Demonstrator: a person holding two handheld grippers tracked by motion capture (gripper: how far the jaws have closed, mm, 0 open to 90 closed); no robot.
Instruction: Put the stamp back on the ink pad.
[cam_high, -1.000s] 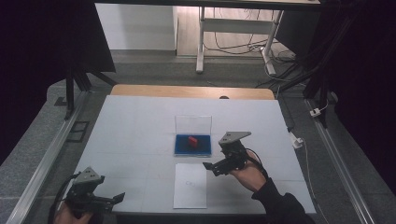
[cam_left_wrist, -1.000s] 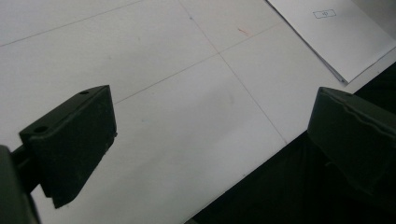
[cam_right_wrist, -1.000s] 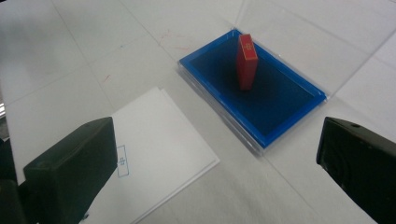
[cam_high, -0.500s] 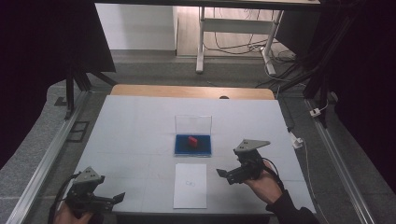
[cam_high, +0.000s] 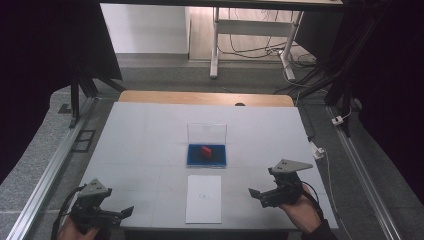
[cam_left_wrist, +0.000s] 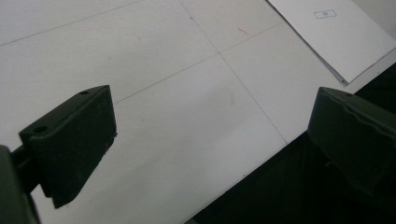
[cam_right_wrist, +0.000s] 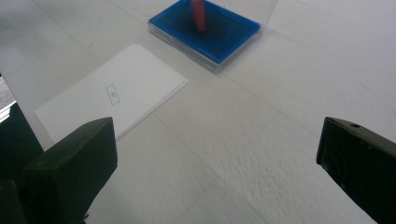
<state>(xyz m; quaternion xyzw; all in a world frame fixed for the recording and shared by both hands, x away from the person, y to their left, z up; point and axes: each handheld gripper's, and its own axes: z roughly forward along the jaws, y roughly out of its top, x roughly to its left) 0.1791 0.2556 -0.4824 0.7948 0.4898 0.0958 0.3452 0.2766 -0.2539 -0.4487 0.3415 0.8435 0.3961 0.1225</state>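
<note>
the right tool hovers with jaws spread wide and empty, right of the white sheet; the left tool, also spread open and empty, sits left of that sheet at the near edge. the sheet lies flat, long axis running away from the person. beyond the sheet the blue case, lid upright, holds a red block. the white bench stands on grey floor.
</note>
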